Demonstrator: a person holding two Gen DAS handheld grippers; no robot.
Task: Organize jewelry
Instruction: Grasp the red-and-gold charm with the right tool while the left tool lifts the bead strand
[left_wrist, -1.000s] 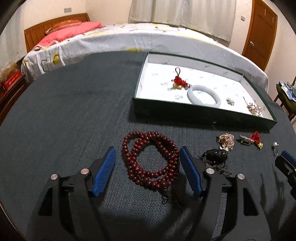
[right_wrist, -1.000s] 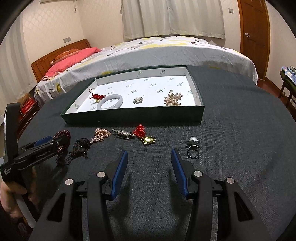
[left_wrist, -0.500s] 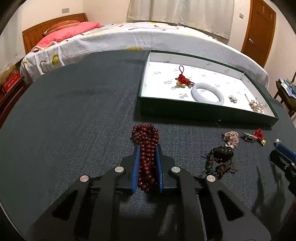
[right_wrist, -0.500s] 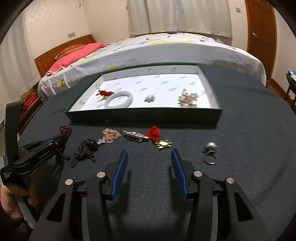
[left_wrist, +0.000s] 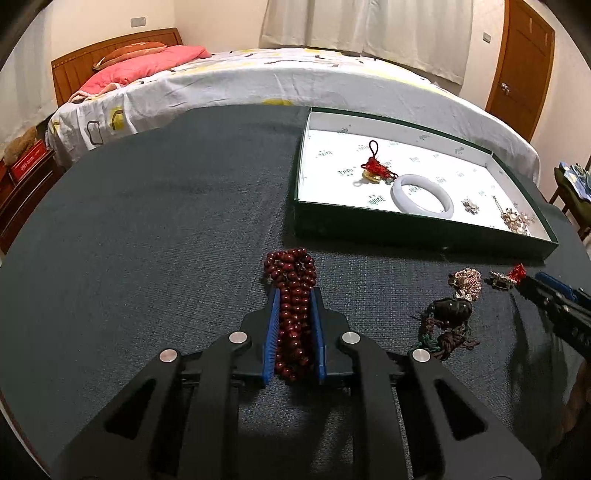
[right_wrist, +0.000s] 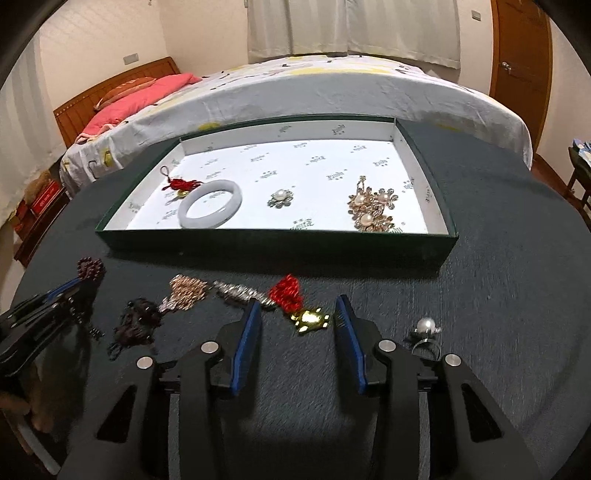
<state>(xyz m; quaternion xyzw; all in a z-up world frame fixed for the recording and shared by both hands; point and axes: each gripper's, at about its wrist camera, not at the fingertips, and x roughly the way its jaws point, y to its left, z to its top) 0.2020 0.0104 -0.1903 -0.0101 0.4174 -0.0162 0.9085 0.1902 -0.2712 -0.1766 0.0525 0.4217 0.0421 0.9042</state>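
Observation:
My left gripper (left_wrist: 294, 295) is shut on the dark red bead necklace (left_wrist: 292, 317), bunched between its blue pads on the dark table; it also shows at the left of the right wrist view (right_wrist: 66, 291). My right gripper (right_wrist: 297, 304) is open, its pads either side of a gold charm with a red knot (right_wrist: 308, 319). The green tray (right_wrist: 258, 245) with white lining holds a white bangle (right_wrist: 210, 208), a red knot charm (right_wrist: 183, 184), a pearl brooch (right_wrist: 280, 198) and a gold pearl cluster (right_wrist: 371, 208).
Loose on the table lie a dark cord pendant (right_wrist: 136, 325), a rose-gold chain (right_wrist: 184, 293), a silver clip (right_wrist: 236, 290) and a pearl ring (right_wrist: 424, 332). A bed (right_wrist: 332, 85) stands behind the table, a door (right_wrist: 521, 70) at the right.
My left gripper closed on the bead necklace, squeezing it into a bunch. My right gripper moved forward and left, so the gold charm now lies between its open pads.

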